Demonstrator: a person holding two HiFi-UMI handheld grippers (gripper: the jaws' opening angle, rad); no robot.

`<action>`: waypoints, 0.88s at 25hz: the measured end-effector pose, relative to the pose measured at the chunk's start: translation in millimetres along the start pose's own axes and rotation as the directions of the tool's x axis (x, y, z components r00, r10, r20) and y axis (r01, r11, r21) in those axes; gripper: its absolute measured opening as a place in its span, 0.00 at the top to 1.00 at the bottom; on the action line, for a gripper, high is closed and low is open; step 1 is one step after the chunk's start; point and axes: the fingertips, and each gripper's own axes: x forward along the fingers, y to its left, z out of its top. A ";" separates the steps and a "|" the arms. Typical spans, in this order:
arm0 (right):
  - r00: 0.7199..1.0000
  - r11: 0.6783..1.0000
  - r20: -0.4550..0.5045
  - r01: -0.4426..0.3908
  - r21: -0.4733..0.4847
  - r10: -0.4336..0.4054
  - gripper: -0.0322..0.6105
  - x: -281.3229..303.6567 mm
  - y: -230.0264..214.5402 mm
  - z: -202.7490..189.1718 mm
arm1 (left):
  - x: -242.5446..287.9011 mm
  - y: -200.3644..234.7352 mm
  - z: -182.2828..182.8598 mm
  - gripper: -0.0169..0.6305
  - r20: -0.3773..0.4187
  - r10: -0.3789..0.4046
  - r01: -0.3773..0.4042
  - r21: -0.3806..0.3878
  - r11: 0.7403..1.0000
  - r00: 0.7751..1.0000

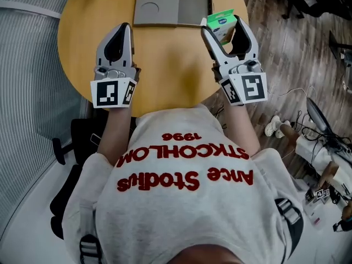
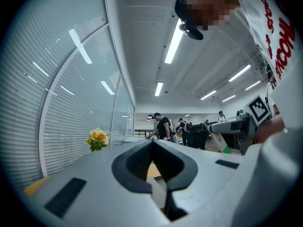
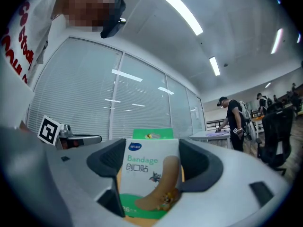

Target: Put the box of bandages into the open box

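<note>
A white and green box of bandages (image 1: pixel 223 25) is held above the round yellow table (image 1: pixel 165 70), pinched between the jaws of my right gripper (image 1: pixel 223 28). The right gripper view shows the bandage box (image 3: pixel 149 174) upright and filling the gap of the right gripper (image 3: pixel 152 150). The grey open box (image 1: pixel 165 22) lies flat at the table's far side, its open compartment (image 1: pixel 193 4) just left of the held box. My left gripper (image 1: pixel 125 28) hovers over the table's left part, shut and empty. Its jaws meet at the tip of the left gripper (image 2: pixel 152 144).
Wooden floor with cables and a pair of shoes (image 1: pixel 273 126) lies to the right of the table. A black chair base (image 1: pixel 71 147) stands at the lower left by a glass wall. Yellow flowers (image 2: pixel 97 139) and people stand far off.
</note>
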 end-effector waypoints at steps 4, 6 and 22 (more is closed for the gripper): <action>0.999 1.000 -0.032 0.003 0.017 -0.002 0.39 8.4 7.3 -23.6 | -0.3 6.3 -21.8 0.98 -0.013 -0.008 0.008 -0.013 1.000 1.000; 0.999 1.000 -0.048 0.005 0.023 -0.004 0.39 13.1 8.4 -36.0 | 0.7 8.9 -33.3 0.98 -0.022 -0.012 0.012 -0.019 1.000 1.000; 0.968 0.993 -0.248 0.066 0.102 -0.039 0.39 75.3 -26.1 -148.6 | 49.1 32.6 -124.7 0.98 -0.117 -0.017 0.011 -0.055 0.998 0.993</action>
